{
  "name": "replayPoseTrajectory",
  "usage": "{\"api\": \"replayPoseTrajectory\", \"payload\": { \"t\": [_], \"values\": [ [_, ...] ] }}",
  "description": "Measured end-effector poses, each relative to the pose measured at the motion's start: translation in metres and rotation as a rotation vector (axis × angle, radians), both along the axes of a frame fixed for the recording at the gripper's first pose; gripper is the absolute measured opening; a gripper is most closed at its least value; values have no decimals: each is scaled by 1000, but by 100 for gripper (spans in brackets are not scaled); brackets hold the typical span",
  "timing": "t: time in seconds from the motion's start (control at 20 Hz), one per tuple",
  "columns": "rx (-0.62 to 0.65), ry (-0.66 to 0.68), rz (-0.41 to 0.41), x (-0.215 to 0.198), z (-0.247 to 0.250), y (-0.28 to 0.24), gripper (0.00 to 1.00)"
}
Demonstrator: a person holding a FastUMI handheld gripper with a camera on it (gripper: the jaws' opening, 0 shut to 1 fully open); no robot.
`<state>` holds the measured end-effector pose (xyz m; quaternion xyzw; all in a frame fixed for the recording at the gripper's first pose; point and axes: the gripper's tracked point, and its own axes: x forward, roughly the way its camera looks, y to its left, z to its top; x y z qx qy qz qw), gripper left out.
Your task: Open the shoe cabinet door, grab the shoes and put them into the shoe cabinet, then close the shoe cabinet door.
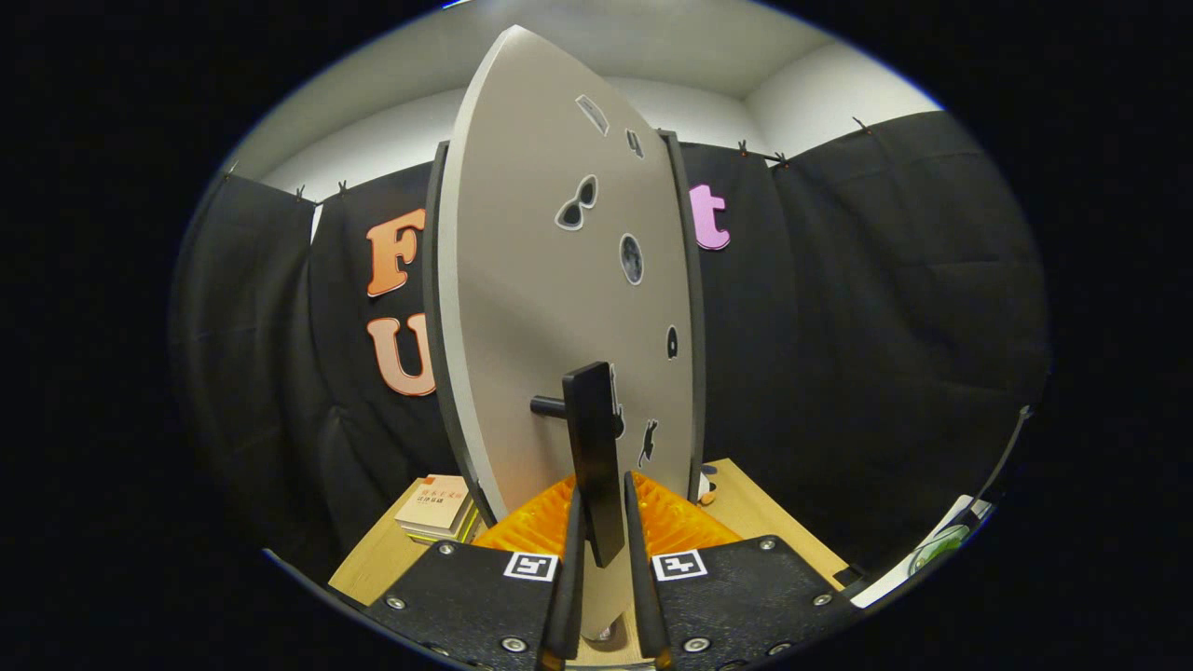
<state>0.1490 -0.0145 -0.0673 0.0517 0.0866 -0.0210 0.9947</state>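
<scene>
- Your gripper (602, 508) pinched the black door handle (595, 457) between both fingers.
- The grey cabinet door (550, 308) stood edge-on ahead, books (433, 508) lying beside it.

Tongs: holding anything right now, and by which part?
Yes. The tongs are shut on the cabinet door by its black handle, gripping the handle's lower end.

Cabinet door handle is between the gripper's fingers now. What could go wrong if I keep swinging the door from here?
1. The gripper grips only the lower end of the black handle, so it might slip off mid-swing.
2. The cabinet door is seen at an angle, partly open; pulling off its arc could twist the handle.
3. A stack of books lies on the table left of the door and could be hit.
</scene>
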Motion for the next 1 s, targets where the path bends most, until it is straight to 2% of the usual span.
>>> {"api": "replayPoseTrajectory", "payload": {
  "t": [0.25, 0.6, 1.0],
  "values": [
    [-25, 13, -55, -4, 1, -18, 23],
    [-2, 12, -59, -3, 0, -19, 23],
    [17, -6, -113, -2, 0, -21, 23]
  ]
}}
